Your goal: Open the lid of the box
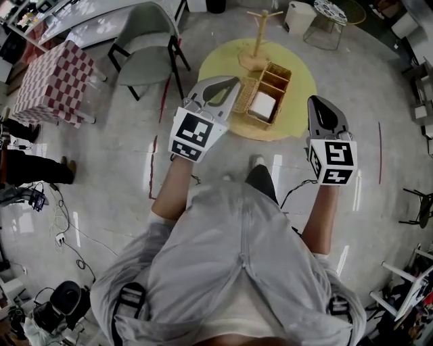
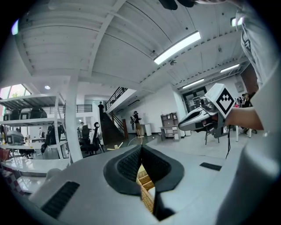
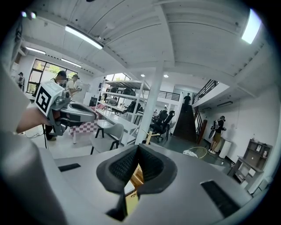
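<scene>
A wicker box [image 1: 272, 88] with wooden dividers stands on a round yellow mat [image 1: 301, 78] on the floor, with a white object [image 1: 262, 105] in one compartment. A woven panel [image 1: 246, 95] lies along its left side. My left gripper [image 1: 233, 82] hovers over the box's left edge, its jaws shut with nothing between them. My right gripper [image 1: 318, 103] hangs to the right of the mat, also shut and empty. The left gripper view shows the left gripper [image 2: 141, 148] and, through the slit below its jaws, a strip of wicker box [image 2: 145, 185]. The right gripper [image 3: 138, 147] shows the same.
A wooden peg stand [image 1: 258, 40] rises at the mat's far edge. A grey chair [image 1: 145, 47] and a red-checked table [image 1: 54, 81] stand to the left, a wire stool [image 1: 328, 20] at the back right. Cables [image 1: 64, 230] trail on the floor at left.
</scene>
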Demonstrator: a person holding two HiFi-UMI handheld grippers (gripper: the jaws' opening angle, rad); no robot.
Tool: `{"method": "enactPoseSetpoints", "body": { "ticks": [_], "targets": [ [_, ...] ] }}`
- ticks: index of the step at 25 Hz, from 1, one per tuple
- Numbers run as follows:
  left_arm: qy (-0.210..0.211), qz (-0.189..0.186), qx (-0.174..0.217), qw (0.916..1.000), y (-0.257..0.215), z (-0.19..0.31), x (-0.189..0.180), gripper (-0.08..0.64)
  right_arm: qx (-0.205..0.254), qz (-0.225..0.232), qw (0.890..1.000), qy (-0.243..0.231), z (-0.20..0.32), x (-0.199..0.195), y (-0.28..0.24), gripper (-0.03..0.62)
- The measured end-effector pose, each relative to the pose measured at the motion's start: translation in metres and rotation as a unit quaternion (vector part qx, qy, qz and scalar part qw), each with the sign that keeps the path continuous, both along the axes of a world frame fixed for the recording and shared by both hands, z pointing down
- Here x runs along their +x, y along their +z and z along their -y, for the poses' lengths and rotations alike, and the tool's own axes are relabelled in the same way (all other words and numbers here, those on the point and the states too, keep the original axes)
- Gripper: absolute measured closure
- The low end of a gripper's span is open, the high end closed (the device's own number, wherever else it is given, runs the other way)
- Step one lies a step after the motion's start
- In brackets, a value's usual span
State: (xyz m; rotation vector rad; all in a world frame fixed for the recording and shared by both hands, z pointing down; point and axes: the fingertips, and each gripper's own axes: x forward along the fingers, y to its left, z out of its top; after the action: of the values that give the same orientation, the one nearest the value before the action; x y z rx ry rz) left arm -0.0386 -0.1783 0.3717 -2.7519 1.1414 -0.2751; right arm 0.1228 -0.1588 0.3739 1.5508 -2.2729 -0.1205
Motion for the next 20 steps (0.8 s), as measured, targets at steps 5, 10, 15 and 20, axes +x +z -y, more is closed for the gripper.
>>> {"method": "enactPoseSetpoints", "body": {
  "ticks": [5, 10, 15, 20],
  "targets": [
    [-0.001, 0.003, -0.008, 1.0, 0.007, 0.004, -0.002, 0.531, -0.001, 0.003, 1.0, -0.006, 0.004, -0.004, 0.001, 0.569],
    [-0.006, 0.001, -0.018, 0.9998, 0.014, 0.009, -0.007, 0.531, -0.007, 0.002, 1.0, -0.01, 0.009, -0.01, 0.005, 0.569],
    [-0.009, 0.001, -0.024, 0.9997, 0.019, 0.012, -0.007, 0.531, -0.011, 0.0, 1.0, -0.013, 0.011, -0.009, 0.008, 0.569],
    [-0.011, -0.001, -0.03, 0.9995, 0.022, 0.02, -0.009, 0.531, -0.014, -0.002, 1.0, -0.014, 0.019, -0.01, 0.011, 0.569]
  ]
}}
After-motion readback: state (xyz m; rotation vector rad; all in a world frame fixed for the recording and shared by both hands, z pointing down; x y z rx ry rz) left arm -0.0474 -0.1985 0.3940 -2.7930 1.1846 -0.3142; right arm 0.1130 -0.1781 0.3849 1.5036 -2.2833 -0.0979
